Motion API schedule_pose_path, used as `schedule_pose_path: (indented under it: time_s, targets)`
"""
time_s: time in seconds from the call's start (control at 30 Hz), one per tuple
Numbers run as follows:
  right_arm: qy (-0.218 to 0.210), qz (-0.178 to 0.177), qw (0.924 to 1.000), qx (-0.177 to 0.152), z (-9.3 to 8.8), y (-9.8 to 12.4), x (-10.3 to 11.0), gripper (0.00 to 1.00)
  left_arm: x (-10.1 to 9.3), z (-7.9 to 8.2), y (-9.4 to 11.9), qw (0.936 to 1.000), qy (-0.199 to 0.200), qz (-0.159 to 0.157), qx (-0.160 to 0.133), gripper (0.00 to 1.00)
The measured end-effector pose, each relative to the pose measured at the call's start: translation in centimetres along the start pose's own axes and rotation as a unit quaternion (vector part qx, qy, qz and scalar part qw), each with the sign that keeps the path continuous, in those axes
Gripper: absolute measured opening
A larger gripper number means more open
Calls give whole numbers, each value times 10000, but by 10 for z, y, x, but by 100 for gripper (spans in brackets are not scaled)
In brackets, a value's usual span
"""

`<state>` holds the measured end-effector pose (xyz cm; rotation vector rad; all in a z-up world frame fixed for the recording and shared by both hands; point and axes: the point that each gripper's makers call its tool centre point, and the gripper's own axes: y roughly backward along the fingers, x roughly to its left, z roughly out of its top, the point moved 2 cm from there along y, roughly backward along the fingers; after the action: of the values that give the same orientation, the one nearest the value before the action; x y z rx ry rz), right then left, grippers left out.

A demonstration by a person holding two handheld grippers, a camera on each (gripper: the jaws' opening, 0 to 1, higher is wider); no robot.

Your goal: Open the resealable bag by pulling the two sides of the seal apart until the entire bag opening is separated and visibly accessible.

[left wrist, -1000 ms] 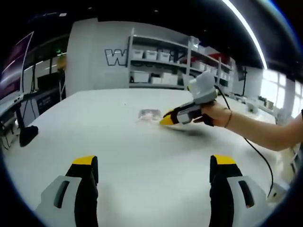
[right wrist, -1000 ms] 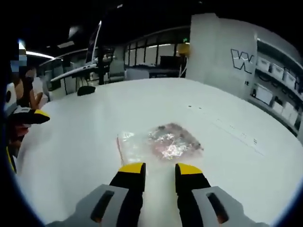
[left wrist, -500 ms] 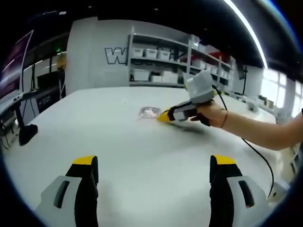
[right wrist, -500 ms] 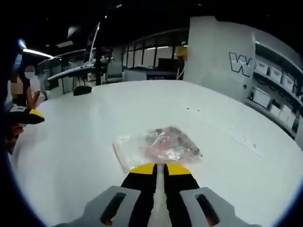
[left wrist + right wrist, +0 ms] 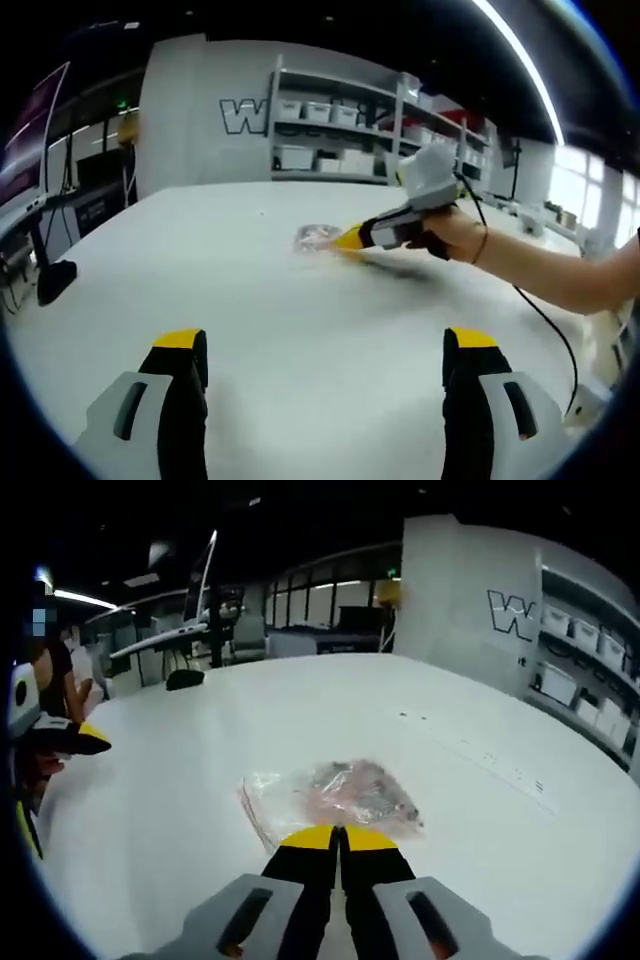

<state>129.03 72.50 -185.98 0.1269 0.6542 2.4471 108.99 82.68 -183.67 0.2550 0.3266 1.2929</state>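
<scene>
While left tongs (image 5: 325,350) gape, right tongs (image 5: 339,837) pinch one bag (image 5: 335,795).

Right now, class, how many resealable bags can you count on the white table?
1. The resealable bag lies flat on the white table, directly ahead of the right gripper, whose jaws are together at its near edge.

A long ceiling light strip (image 5: 520,55) at one o'clock lights my left gripper view; the white table (image 5: 300,310) reflects it evenly, with a soft shadow under my right gripper (image 5: 345,241). Windows (image 5: 590,185) at three o'clock blow out. Both views bend strongly at the edges and look slightly soft.
</scene>
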Motion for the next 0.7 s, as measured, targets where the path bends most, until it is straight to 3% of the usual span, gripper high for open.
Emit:
schedule_pose_path:
  time_s: [0.7]
  targets:
    - [-335, 390, 9987, 23, -4, 22, 16, 0, -11, -2, -3, 9999, -2, -117, 27, 97]
